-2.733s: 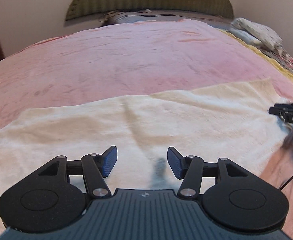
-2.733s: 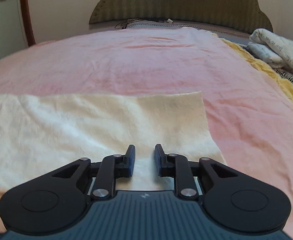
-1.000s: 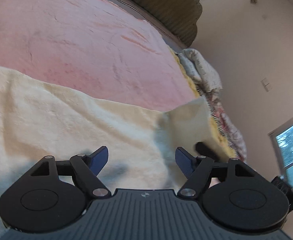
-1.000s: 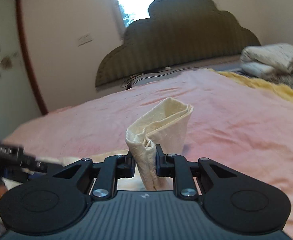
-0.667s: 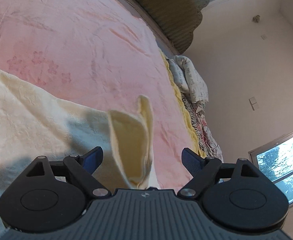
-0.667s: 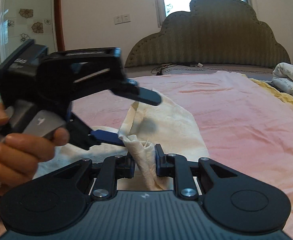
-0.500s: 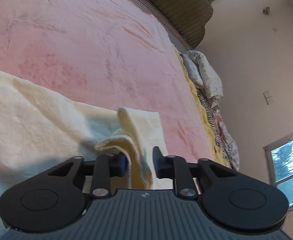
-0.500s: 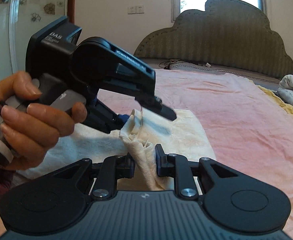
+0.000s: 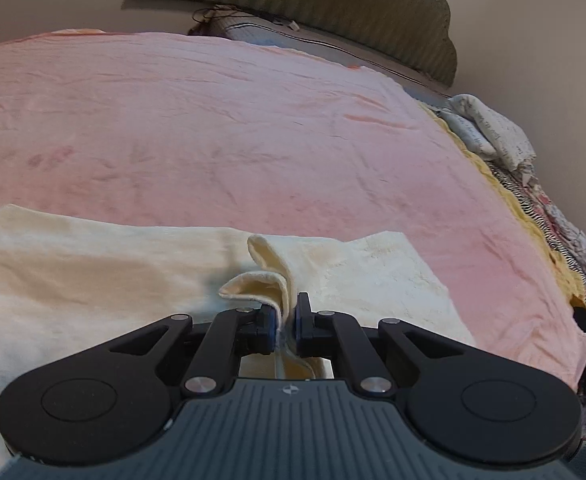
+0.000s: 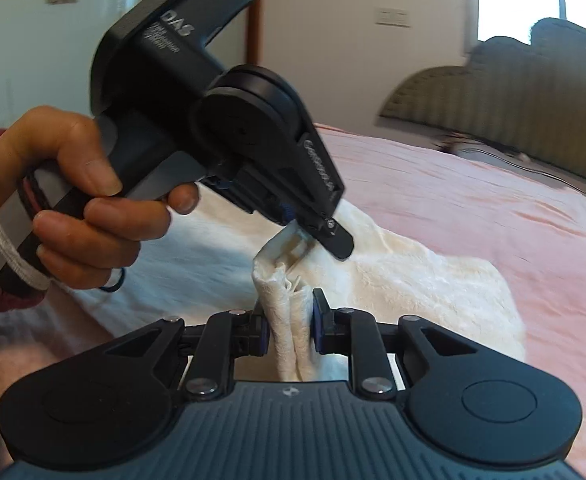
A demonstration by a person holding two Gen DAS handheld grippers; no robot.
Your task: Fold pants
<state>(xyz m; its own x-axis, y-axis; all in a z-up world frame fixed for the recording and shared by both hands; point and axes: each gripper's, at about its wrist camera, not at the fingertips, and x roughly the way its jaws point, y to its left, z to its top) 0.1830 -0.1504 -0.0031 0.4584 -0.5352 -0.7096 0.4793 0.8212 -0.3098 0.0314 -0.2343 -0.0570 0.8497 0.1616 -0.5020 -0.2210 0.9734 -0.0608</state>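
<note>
Pants [image 9: 93, 280]: one cream garment, spread flat on the near part of the bed, its right end lifted into a bunched fold.
Bed [image 9: 253, 128]: one, under a pink cover; one dark scalloped headboard [image 9: 333, 4] at the far end.
Bedding pile [image 9: 489, 132]: one, at the far right edge; left wrist view only.
Left gripper [image 9: 284, 318]: one; jaws have just been closing and now pinch a thin fold of the pants.
Right gripper [image 10: 291, 326]: one; clamped on a thicker bunch of the same end.
Hand [image 10: 73, 200]: one, in a dark red sleeve, gripping the left tool's handle; right wrist view only.
Light switch [image 10: 391, 17]: one wall plate; right wrist view only.
</note>
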